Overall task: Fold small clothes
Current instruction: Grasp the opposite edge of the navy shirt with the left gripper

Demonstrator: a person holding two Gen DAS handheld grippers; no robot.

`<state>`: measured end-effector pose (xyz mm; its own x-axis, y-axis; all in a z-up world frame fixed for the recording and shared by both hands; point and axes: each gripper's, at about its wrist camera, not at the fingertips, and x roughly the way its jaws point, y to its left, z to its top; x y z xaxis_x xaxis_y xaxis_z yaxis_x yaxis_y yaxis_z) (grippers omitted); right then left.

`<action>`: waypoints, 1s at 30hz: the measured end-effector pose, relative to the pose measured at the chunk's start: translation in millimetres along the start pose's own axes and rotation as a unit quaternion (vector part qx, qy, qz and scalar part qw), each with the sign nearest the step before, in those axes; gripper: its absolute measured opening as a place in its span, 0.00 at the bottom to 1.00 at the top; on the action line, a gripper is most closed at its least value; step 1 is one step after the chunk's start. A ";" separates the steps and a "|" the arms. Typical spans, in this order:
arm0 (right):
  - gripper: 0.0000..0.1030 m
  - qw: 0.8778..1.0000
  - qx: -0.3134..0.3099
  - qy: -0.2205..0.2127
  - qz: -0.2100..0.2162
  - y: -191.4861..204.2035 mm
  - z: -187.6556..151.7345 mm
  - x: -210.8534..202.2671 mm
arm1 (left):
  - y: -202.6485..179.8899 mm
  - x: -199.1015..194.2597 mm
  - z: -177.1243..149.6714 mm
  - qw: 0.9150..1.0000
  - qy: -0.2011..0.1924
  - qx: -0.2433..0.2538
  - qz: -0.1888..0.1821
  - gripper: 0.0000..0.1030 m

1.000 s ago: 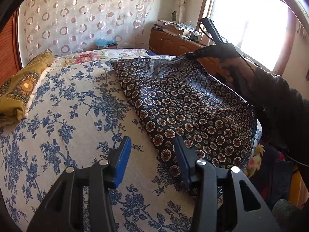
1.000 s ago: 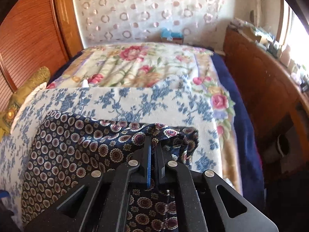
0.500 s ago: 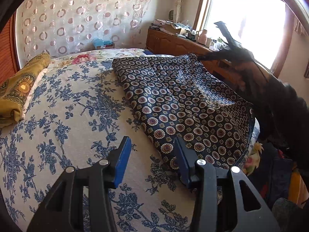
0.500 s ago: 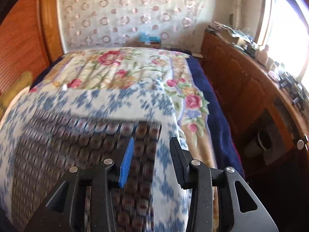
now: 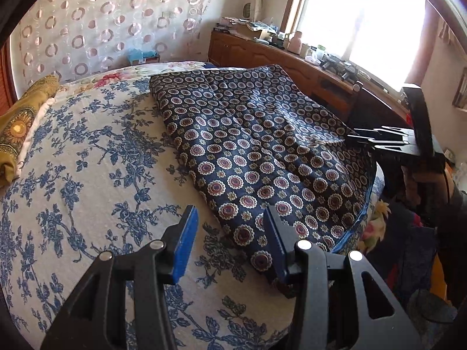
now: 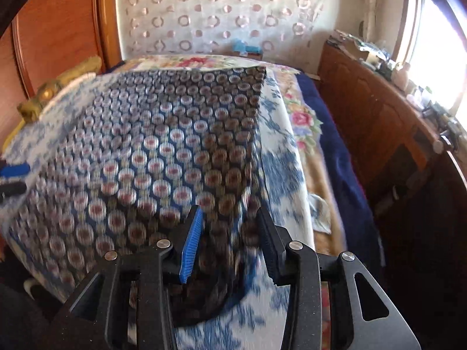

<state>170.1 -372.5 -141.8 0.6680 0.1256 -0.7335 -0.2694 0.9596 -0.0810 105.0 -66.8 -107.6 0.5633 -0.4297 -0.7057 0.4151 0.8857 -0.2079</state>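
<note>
A dark navy garment (image 5: 256,151) with red and cream round medallions lies spread flat on the white bed cover with blue flowers (image 5: 87,180). My left gripper (image 5: 230,245) is open and empty, just above the garment's near corner. My right gripper (image 6: 227,242) is open and empty over the garment's (image 6: 163,157) near right edge; its view is motion-blurred. The right gripper also shows in the left wrist view (image 5: 379,140) beside the garment's right edge.
A folded yellow patterned cloth (image 5: 20,128) lies at the bed's left edge. A wooden dresser (image 5: 292,61) with bottles and clutter runs under the window on the right. A floral quilt (image 6: 303,116) and a blue blanket (image 6: 341,157) hang off the bed's right side.
My right gripper opened and let go of the garment's far corner, then drew back toward the near right edge. The garment settled flat. My left gripper stayed open and moved little.
</note>
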 end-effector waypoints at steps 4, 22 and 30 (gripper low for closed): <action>0.37 1.000 0.008 0.002 -0.005 -3.6 -10.8 -0.6 | -4.4 1.4 -3.5 1.000 0.007 0.002 -0.004 0.44; 0.11 0.998 0.050 -0.025 0.015 -10.1 -25.5 -15.5 | -8.7 3.4 -17.5 0.999 0.026 -0.011 -0.033 0.44; 0.29 0.999 0.029 -0.023 0.005 5.2 -35.0 -21.5 | -10.8 0.1 -22.6 0.998 0.026 -0.011 -0.060 0.23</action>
<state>130.1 -379.0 -150.1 0.6974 0.1460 -0.7017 -0.2367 0.9710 -0.0331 84.5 -72.4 -120.8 0.4731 -0.5240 -0.7083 0.4618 0.8321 -0.3071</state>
